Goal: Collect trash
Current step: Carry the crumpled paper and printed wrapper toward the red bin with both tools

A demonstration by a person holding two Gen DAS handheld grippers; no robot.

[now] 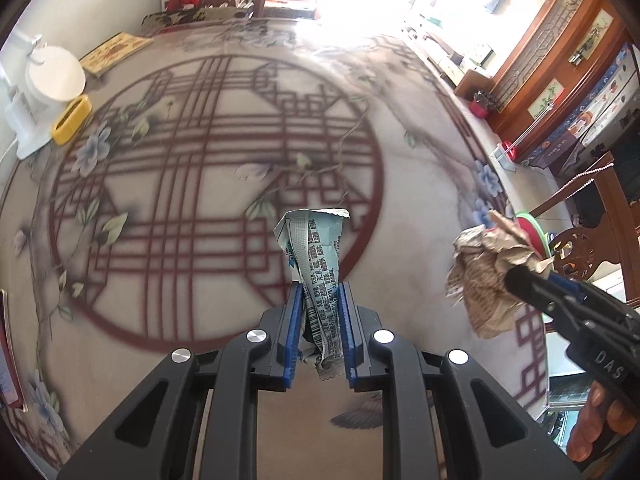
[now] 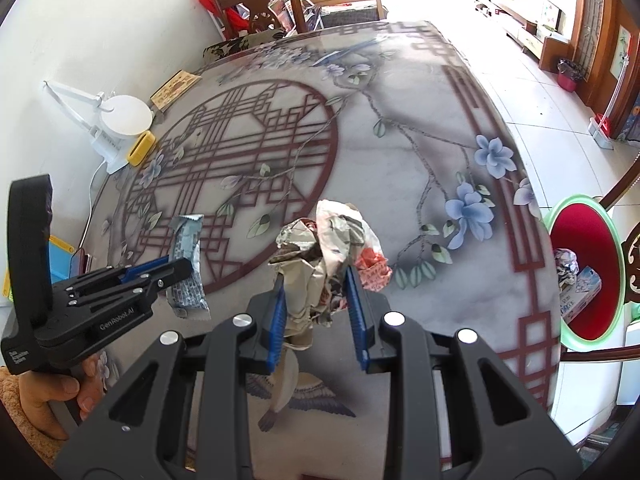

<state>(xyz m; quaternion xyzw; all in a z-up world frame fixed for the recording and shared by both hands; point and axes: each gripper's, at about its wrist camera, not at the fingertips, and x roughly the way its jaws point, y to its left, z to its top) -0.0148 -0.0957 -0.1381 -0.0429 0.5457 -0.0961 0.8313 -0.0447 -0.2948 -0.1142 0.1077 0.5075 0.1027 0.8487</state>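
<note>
Two pieces of trash are held above the counter (image 2: pixel 400 184), one per hand. The left tongs (image 1: pixel 319 292) pinch a pale blue wrapper (image 1: pixel 316 248); the right tongs (image 2: pixel 316 280) clamp a crumpled paper wad (image 2: pixel 324 240). The patterned counter ahead lies bare to its far edge. Only the right view shows the red bin (image 2: pixel 582 240) beyond the counter's right edge, with litter inside.

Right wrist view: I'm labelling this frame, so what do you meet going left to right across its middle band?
Left tool clamping a blue-grey printed wrapper → right tool gripping a crumpled wad of brown paper → blue painted flowers on the tabletop → green-rimmed red bin holding trash.
</note>
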